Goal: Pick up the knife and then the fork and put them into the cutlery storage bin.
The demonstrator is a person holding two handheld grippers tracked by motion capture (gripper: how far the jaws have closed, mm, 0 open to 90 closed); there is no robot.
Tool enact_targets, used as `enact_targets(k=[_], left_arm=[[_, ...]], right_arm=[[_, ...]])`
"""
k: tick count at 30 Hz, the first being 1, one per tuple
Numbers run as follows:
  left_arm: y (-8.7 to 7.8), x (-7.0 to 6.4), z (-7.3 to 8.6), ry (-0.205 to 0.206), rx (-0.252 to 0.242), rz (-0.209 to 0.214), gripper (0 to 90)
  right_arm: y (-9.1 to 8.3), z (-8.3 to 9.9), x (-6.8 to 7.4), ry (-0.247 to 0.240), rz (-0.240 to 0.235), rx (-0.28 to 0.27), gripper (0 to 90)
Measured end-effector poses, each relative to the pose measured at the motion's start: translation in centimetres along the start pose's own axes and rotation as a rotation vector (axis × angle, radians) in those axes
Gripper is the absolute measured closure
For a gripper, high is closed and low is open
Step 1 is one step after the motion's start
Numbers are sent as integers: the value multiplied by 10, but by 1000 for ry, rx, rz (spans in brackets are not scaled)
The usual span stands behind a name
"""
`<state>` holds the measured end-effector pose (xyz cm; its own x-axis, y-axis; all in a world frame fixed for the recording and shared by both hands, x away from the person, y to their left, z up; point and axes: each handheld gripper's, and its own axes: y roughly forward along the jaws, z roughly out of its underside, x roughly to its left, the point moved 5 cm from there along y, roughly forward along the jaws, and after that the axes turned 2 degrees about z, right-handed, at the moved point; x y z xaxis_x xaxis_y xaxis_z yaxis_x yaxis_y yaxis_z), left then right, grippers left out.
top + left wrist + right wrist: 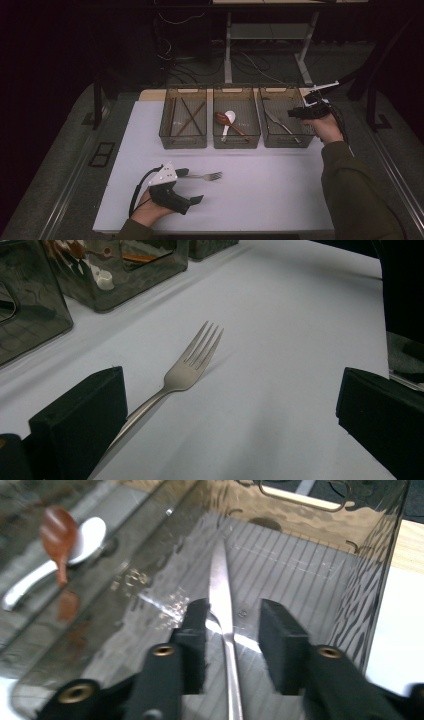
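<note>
The left hand-held gripper point(192, 186) rests on the white worktop point(270, 190) with its jaws spread wide, and the fork point(192, 367) lies flat just beside one jaw, ungrasped, tines pointing away. The right hand-held gripper point(231, 630) hovers over the rightmost bin point(298, 142), jaws parted above the knife point(222, 590) lying inside, not pinching it.

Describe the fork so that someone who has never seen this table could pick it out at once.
On the white tabletop, look in front of the row of three smoky transparent plastic bins, toward the near left. Beside the black left gripper lies a matte silver metal fork, tines pointing right. It is the one utensil lying loose on the table rather than inside a bin.
</note>
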<state>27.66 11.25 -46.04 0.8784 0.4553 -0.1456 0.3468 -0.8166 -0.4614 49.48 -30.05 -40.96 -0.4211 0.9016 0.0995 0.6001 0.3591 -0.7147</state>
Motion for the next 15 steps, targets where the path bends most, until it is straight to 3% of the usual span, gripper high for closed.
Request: enact_targets(k=[6, 9, 15], left_arm=[[0, 0, 0, -1, 1, -1, 0], [0, 0, 0, 1, 1, -1, 0], [0, 0, 0, -1, 1, -3, 0]], right_arm=[[-21, -1, 7, 19, -54, -77, 431], [-31, 1, 14, 4, -94, -99, 373], [-50, 7, 29, -13, -129, -181, 266]])
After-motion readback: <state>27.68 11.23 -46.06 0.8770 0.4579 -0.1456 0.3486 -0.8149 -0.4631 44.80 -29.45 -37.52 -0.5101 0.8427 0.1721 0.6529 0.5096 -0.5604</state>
